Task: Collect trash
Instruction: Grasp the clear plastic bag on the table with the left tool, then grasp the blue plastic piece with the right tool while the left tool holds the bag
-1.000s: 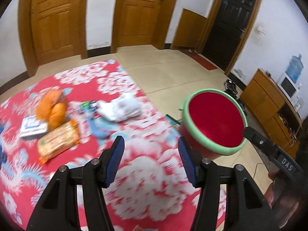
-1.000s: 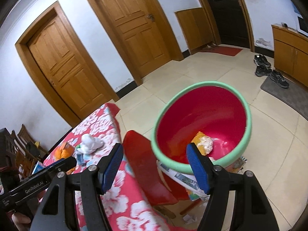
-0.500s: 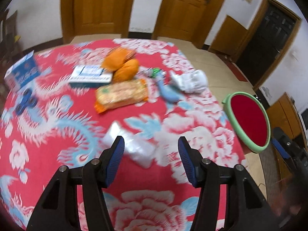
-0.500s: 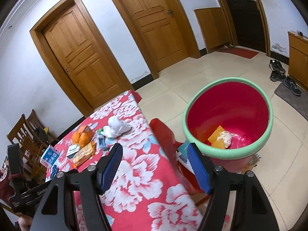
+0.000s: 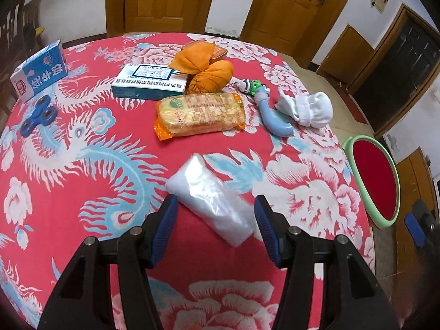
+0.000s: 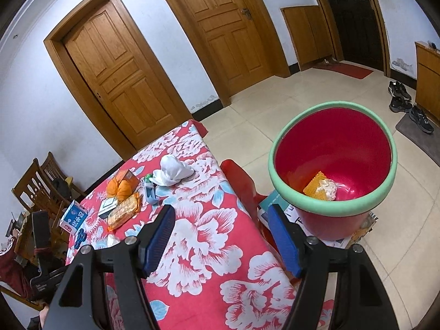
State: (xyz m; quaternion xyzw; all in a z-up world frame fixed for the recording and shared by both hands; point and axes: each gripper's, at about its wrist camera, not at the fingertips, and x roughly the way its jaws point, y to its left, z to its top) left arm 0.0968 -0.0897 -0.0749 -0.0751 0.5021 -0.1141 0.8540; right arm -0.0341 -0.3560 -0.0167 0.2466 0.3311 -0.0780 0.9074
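Since the earlier frames the left gripper [image 5: 214,214] has swung from facing the bin to hang low over the table, so a clear plastic bag [image 5: 211,192] now lies right in front of it, and the right gripper [image 6: 221,232] has drawn back so more of the red flowered tablecloth [image 6: 220,247] shows under it. The left gripper's jaws stand wide and hold nothing; the near end of the crumpled bag lies between its blue pads [image 5: 165,228], whether touching them cannot be told. Past the bag at 12 o'clock lies an orange-ended packet of biscuits [image 5: 199,115], and just behind it, at 11 o'clock, a white and teal medicine box [image 5: 150,84] with an orange cloth bundle [image 5: 206,71] resting against its right end. At 1 o'clock lie a pale blue curved toy [image 5: 273,118] and a rolled white sock [image 5: 308,107], close together. At 10 o'clock, near the table's far left edge, sit a blue fidget spinner [image 5: 38,119] and a blue and white milk carton [image 5: 41,73]. At 3 o'clock, off the table, the red bin with a green rim [image 5: 371,181] shows. The right gripper also gapes wide and empty above the table's edge; in its view the bin [image 6: 332,170] stands at 1 o'clock on the floor beside the table, with an orange wrapper [image 6: 315,187] and a crumpled white scrap [image 6: 328,189] lying in its bottom. Farther off stand two wooden doors [image 6: 118,74].
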